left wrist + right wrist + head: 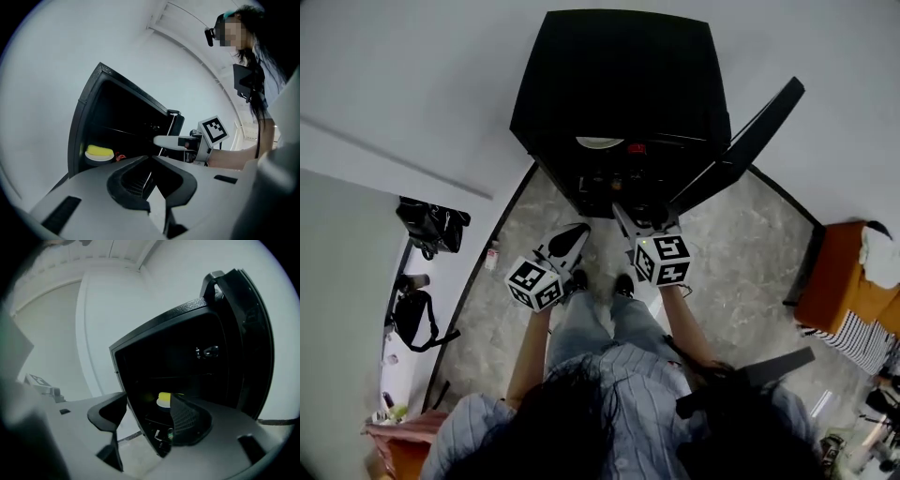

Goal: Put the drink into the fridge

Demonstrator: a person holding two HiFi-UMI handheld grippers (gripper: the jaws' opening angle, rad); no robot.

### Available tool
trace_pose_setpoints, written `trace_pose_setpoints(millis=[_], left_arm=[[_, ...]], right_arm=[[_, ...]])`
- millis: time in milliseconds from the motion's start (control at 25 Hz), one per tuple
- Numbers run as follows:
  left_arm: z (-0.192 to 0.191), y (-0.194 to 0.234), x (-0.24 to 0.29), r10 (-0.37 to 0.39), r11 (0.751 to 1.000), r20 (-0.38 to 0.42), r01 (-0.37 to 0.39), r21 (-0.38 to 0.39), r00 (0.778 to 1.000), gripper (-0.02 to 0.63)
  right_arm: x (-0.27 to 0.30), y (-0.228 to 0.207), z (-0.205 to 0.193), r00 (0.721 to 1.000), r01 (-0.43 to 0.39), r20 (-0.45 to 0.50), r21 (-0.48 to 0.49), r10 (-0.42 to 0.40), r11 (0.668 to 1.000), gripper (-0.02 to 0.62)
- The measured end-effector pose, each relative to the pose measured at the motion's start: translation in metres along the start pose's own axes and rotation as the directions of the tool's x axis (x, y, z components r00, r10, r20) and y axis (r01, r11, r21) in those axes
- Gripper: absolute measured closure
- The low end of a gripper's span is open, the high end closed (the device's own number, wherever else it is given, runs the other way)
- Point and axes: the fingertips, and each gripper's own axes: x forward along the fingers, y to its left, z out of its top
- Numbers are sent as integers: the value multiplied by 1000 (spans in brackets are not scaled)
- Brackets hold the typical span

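Note:
The black fridge [619,75] stands open in front of me, its door [750,141] swung out to the right. On a shelf inside sit a white bowl [600,142] holding something yellow [99,152] and a small red-topped thing [636,148] that may be the drink. My right gripper [628,216] is at the fridge opening, open and empty, and its own view looks in at the yellow item [164,399]. My left gripper [578,231] hangs lower left of the opening, shut on nothing. Both its jaws [151,159] meet.
Two black bags [431,225] [411,314] lie along the white wall at the left. A small bottle [492,255] stands on the stone floor [741,244]. An orange seat [839,281] is at the right. My feet are just before the fridge.

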Motion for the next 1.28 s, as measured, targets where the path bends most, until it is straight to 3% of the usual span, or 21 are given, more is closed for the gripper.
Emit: trace_pose_setpoints(millis=[240, 640, 1080, 1280], left_arm=[[5, -18, -15, 83, 997, 38, -83, -1, 996, 598], [29, -31, -38, 125, 990, 61, -128, 57, 990, 598], [31, -46, -91, 39, 996, 60, -44, 84, 997, 598], [26, -51, -138, -7, 995, 65, 1, 98, 998, 598]], right_arm=[[-30, 11, -1, 998, -58, -18, -32, 57, 998, 291], [-49, 44, 16, 993, -120, 8, -33, 120, 992, 318], [-73, 99, 13, 997, -48, 63, -2, 48, 999, 442], [-95, 141, -7, 997, -13, 73, 20, 12, 1000, 460]])
